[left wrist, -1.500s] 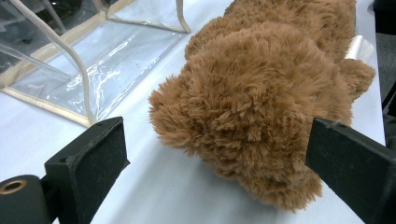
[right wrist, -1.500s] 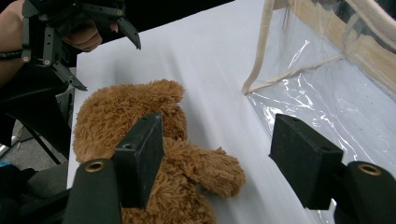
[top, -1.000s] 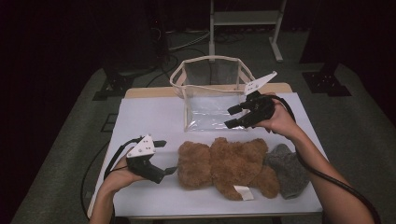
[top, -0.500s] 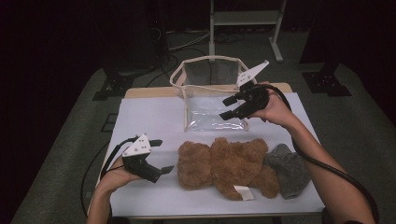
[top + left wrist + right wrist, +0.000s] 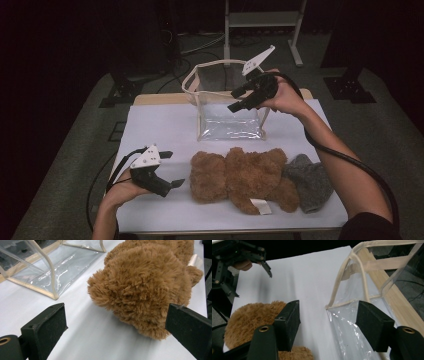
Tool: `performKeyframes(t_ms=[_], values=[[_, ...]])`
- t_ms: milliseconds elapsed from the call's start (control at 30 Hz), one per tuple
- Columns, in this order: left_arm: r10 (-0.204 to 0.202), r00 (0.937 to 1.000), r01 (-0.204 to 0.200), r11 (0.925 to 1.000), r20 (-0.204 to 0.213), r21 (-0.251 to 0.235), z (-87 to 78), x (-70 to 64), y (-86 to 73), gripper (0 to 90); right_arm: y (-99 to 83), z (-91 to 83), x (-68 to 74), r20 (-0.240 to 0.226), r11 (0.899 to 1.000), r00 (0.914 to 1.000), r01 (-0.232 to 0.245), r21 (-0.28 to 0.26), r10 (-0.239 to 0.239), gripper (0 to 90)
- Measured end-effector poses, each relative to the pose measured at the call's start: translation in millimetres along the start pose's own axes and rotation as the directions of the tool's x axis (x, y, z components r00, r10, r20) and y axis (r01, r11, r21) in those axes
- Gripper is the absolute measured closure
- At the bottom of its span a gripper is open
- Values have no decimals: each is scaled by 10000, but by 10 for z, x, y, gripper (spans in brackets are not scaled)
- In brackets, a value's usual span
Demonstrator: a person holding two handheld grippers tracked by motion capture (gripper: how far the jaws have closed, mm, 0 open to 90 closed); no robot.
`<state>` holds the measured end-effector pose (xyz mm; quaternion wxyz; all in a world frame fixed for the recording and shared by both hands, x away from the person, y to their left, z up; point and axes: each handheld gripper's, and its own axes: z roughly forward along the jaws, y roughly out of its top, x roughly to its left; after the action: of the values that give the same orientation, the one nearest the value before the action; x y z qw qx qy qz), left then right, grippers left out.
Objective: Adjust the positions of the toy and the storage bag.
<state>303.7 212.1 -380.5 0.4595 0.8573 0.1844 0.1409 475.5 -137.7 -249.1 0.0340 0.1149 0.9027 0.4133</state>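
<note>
Left gripper [image 5: 167, 169]: low over the white-covered counter [image 5: 160, 125] at its left side, jaws spread wide, nothing between them. In the left gripper view they frame the near end of the teddy bear [image 5: 147, 287], not touching it.

Teddy bear [image 5: 240, 177]: brown plush, lying flat along the counter's front edge, white sewn tag at its lower side. Judged light and soft; the pile will compress, so a shallow pinch on fur alone may slip off. Better to close over a rounded, bulky part, such as the end nearest the left jaws, and bite deep.

Clear plastic tote bag [image 5: 227, 107]: stands upright behind the bear, mouth open, beige trim and strap. Thin film walls, likely floppy and slick; the stitched trim is the firmer hold.

Right gripper [image 5: 239, 100]: raised at the bag's right top edge, jaws wide and empty. In the right gripper view they straddle a trimmed corner of the bag [image 5: 352, 287].

Grey knitted item [image 5: 309, 180]: touching the bear's right end.
</note>
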Motion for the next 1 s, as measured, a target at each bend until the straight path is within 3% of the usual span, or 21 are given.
performKeyframes(t_ms=[233, 567, 800, 1000], values=[[-47, 10000, 47, 10000, -4, 35, -23, 0, -19, 29, 59, 55, -205, 208, 9995, 9996, -205, 239, 200, 358], [-61, 10000, 60, 10000, 60, 69, -14, -5, -30, 29, -39, 147, -413, 416, 9971, 9974, -608, 452, 589, 414], [-83, 10000, 82, 9999, 43, 77, -24, -8, -26, 29, -120, 221, -438, 507, 9935, 9957, -815, 794, 776, 541], [-36, 10000, 36, 10000, 90, 61, -24, -17, -19, 29, -149, 238, -415, 424, 9885, 9937, -1074, 1066, 1034, 742]])
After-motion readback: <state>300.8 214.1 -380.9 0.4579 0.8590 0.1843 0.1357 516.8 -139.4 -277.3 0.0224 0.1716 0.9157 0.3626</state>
